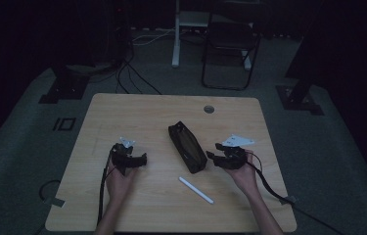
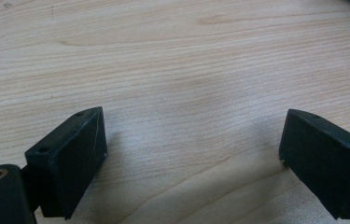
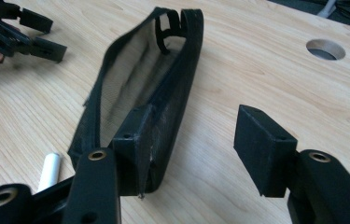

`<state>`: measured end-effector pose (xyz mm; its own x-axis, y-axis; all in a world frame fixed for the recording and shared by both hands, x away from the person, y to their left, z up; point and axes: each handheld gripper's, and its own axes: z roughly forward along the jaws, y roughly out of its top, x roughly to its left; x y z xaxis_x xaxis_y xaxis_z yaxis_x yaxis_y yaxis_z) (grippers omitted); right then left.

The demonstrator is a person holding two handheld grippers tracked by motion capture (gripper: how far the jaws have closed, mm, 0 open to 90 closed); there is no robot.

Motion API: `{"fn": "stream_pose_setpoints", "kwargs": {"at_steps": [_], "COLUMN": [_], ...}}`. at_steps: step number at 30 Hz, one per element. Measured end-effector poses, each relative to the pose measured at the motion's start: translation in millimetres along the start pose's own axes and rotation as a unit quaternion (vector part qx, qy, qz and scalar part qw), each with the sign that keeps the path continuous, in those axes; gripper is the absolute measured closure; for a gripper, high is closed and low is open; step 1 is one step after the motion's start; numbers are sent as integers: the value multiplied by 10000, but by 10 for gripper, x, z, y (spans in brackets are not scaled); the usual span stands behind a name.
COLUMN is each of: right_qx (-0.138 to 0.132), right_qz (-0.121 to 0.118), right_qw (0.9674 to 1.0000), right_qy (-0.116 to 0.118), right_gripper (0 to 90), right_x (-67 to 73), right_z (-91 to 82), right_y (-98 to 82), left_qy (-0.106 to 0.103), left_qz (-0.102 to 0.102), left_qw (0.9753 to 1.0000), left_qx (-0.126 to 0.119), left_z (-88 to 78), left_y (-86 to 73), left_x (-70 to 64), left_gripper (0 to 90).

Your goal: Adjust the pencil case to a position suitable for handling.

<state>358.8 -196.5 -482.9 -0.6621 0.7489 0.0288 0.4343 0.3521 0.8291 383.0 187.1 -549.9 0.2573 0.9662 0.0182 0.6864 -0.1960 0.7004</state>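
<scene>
Pale wooden table (image 1: 122,112), dark carpeted room.

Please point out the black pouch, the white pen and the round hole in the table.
Pouch (image 1: 187,147): high view, middle of its body.
Pen (image 1: 196,190): high view, middle of its shaft.
Hole (image 3: 325,49): right gripper view, its centre.

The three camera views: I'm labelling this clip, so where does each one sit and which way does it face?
High view: above the person's side, looking forward and down on the table; both forearms and tongs show.
Left gripper view: on the left tongs, facing bare wood between open jaws.
Right gripper view: on the right tongs, facing the open black pouch.
Shared by high and right views: pouch, white stick, table hole.
</scene>
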Motion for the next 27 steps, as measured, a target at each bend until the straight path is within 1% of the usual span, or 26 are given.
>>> {"fn": "stream_pose_setpoints", "kwargs": {"at_steps": [4, 12, 16, 23, 24, 27], "right_qx": [-40, -14, 50, 80, 71, 125], "right_qz": [-42, -137, -97, -153, -142, -157], "right_qw": [10000, 9999, 9999, 9998, 9998, 9997], "right_qy": [52, 69, 62, 114, 152, 169], "right_gripper": [482, 483, 465, 448, 448, 446], "right_x": [36, 112, 138, 197, 207, 216], "right_z": [26, 123, 180, 245, 255, 280], "right_y": [48, 110, 120, 146, 146, 130], "left_qy": [0, 0, 0, 0, 0, 0], "left_qz": [0, 0, 0, 0, 0, 0], "left_qw": [10000, 10000, 10000, 10000, 10000, 10000], "left_qx": [0, -1, 0, 0, 0, 0], "left_z": [0, 0, 0, 0, 0, 0], "left_y": [0, 0, 0, 0, 0, 0], "left_x": [0, 0, 0, 0, 0, 0], "left_gripper": [79, 79, 79, 79, 79, 79]}}
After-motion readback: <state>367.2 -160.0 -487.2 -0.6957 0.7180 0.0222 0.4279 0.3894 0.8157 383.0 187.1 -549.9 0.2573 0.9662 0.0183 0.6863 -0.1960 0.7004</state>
